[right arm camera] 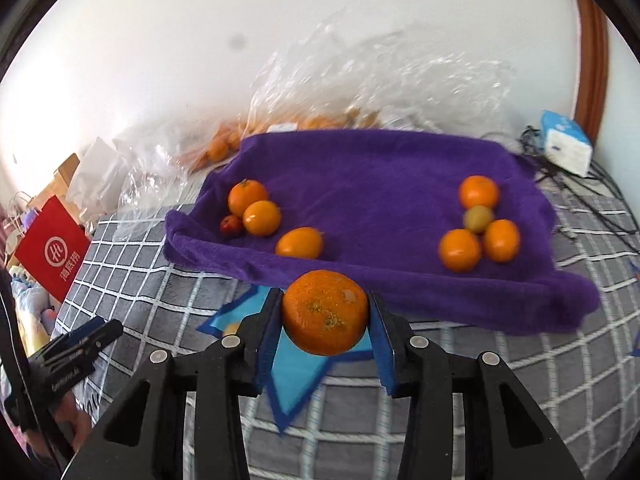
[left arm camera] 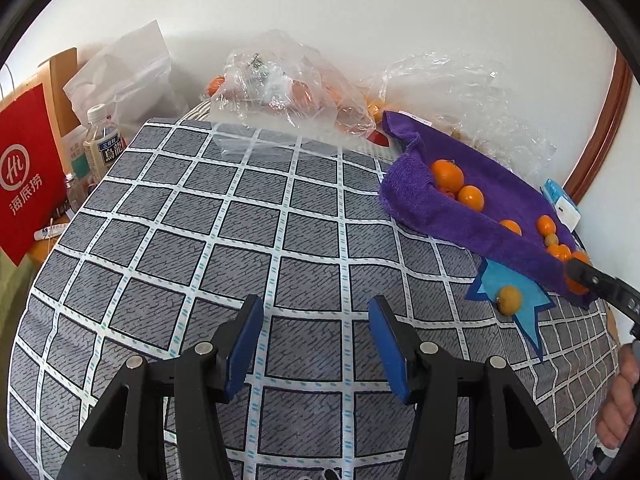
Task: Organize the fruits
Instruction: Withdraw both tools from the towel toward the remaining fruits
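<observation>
Right gripper (right arm camera: 325, 316) hovered at the purple towel's (right arm camera: 380, 184) near edge, jaws clamped on a mandarin (right arm camera: 325, 312). Left gripper (left arm camera: 316, 344) held over the checkered cloth (left arm camera: 224, 208), jaws wide apart, gripping nothing.

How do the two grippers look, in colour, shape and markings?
Both the left gripper and the right gripper have matte black angular frames with round silver bolts. Their fingers are flat blue pads. Seen from the right wrist, the left gripper's side bears small white lettering, too blurred to read.
</observation>
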The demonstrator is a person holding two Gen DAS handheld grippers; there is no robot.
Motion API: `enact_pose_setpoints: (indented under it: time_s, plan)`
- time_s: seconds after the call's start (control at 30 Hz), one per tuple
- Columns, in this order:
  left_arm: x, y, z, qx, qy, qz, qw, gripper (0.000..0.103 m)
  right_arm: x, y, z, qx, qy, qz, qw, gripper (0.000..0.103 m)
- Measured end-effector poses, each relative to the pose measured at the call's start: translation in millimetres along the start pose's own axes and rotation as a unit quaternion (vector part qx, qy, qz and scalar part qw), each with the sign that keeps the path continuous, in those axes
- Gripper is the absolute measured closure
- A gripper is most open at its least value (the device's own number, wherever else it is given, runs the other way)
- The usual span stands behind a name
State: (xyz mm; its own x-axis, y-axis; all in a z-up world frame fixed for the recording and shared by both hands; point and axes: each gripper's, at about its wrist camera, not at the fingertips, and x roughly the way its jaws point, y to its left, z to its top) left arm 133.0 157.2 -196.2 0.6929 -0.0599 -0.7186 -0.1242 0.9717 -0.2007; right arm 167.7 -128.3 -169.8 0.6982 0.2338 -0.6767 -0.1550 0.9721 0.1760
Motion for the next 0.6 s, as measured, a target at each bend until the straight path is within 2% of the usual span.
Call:
enact_pose_setpoints:
  time_s: [0.23, 0.4, 0.6]
  plan:
    - [2.9, -7.6, -0.5, 0.018, 0.008, 0.015, 0.9997, 0.051, -15.6, -42.5, -30.2, -0.035, 0.004, -0.076, 0.996, 0.062]
    - [5.0, -15.7, -1.2, 0.039, 0.014, 0.026, 0.9988, 0.051, -7.7, -63.1, -44.6, -0.02, 0.028, -0.066, 0.997, 0.062]
    - [4.9, -15.3, -1.5, 0.04, 0.016, 0.028, 0.9987, 0.051, -1.6, -67.6, -52.7, -0.007, 0.029, -0.063, 0.998, 0.061]
